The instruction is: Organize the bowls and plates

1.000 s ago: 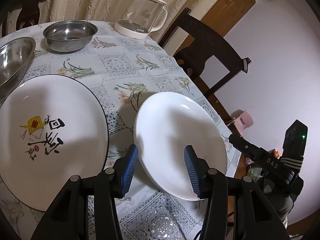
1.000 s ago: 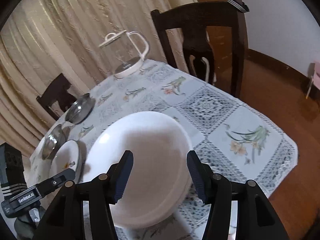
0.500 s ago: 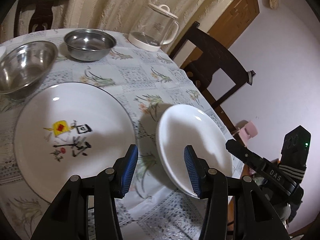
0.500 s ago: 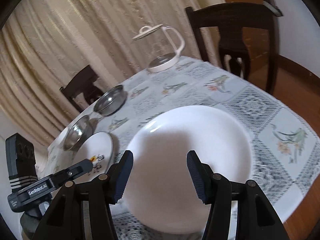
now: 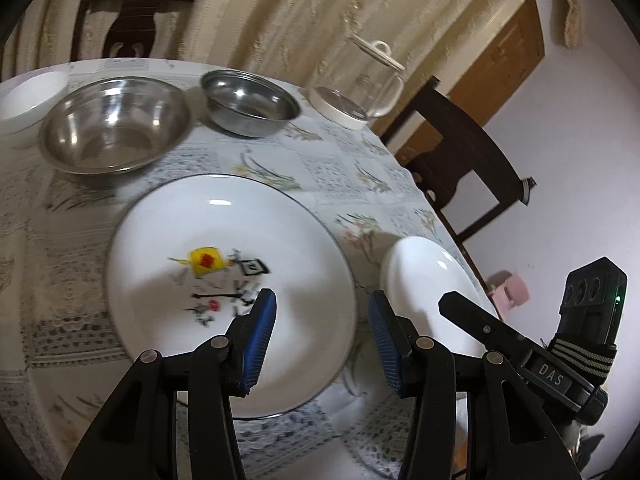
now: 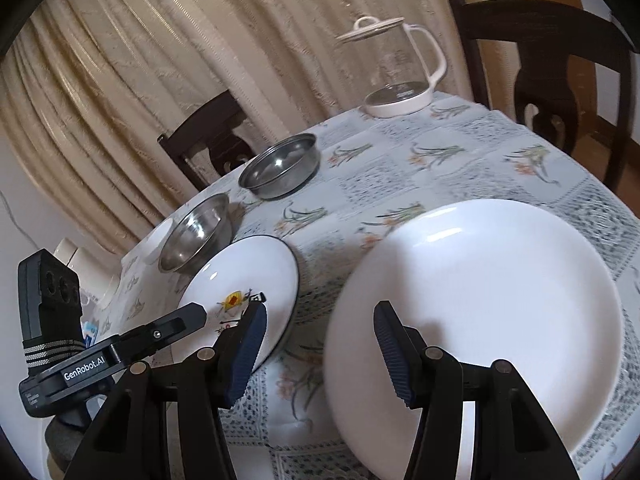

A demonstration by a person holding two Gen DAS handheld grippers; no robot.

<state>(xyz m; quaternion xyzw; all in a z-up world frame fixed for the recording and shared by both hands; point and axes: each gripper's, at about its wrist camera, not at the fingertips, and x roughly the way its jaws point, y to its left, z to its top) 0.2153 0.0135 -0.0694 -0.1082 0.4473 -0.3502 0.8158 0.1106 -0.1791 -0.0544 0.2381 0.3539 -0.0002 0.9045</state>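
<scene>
A large white plate with a dark rim and a yellow-and-black drawing (image 5: pixel 224 248) (image 6: pixel 248 276) lies on the patterned tablecloth. A plain white plate (image 5: pixel 428 280) (image 6: pixel 500 300) lies to its right, near the table edge. Behind them stand two steel bowls (image 5: pixel 116 128) (image 5: pixel 248 104), and a small white bowl (image 5: pixel 32 96) sits at the far left. My left gripper (image 5: pixel 322 316) is open and holds nothing. It hovers over the decorated plate's near right rim. My right gripper (image 6: pixel 320 324) is open and holds nothing, above the gap between the two plates.
A glass kettle with a white lid (image 5: pixel 360 92) (image 6: pixel 396 68) stands at the back of the table. Dark wooden chairs (image 5: pixel 460 152) (image 6: pixel 208 144) ring the table, with beige curtains behind. The table edge drops off just right of the plain plate.
Both views have swung left. My left gripper moved from the plain plate's rim to over the decorated plate. The plain plate now sits to the right in the right wrist view.
</scene>
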